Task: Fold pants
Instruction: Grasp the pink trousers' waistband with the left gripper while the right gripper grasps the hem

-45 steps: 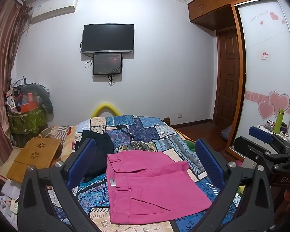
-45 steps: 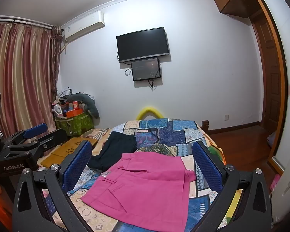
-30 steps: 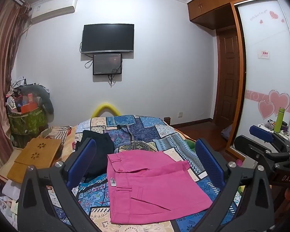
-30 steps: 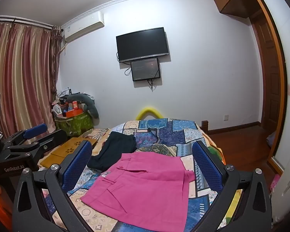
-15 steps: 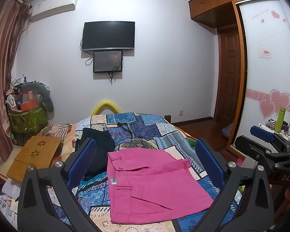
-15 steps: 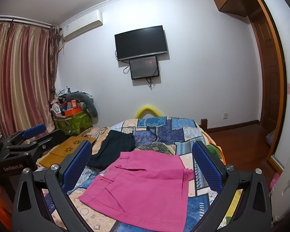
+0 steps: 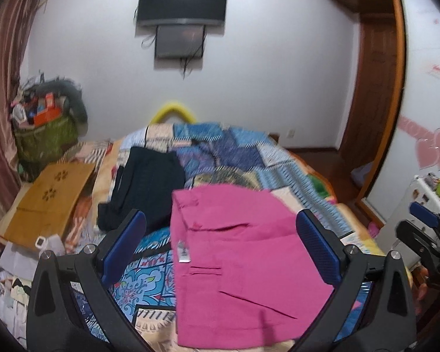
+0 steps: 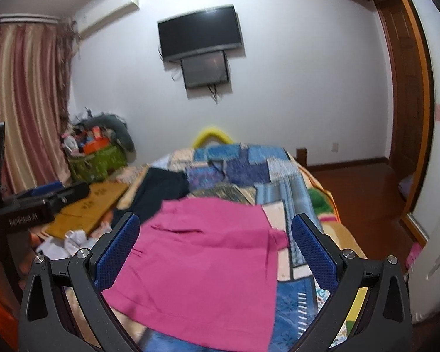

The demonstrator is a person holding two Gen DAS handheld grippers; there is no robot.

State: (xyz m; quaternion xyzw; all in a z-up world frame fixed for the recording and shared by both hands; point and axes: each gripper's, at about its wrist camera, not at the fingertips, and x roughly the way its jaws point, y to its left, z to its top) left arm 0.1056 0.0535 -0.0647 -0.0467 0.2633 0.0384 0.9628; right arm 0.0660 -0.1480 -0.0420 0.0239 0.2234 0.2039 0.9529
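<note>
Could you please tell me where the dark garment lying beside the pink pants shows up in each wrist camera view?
Left wrist view: the dark garment lies left of centre on the quilt, up and left of the pink pants.
Right wrist view: the dark garment sits left of centre, behind the pants' far left corner.
Shared landmark: the wall television, above the bed's far end in both.

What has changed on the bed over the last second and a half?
Both grippers, left and right, have moved forward and tipped down toward the pink pants, which now fill more of each view. Nothing was gripped; both jaws stay wide open. The pants and the dark garment lie where they were on the bedspread.
</note>
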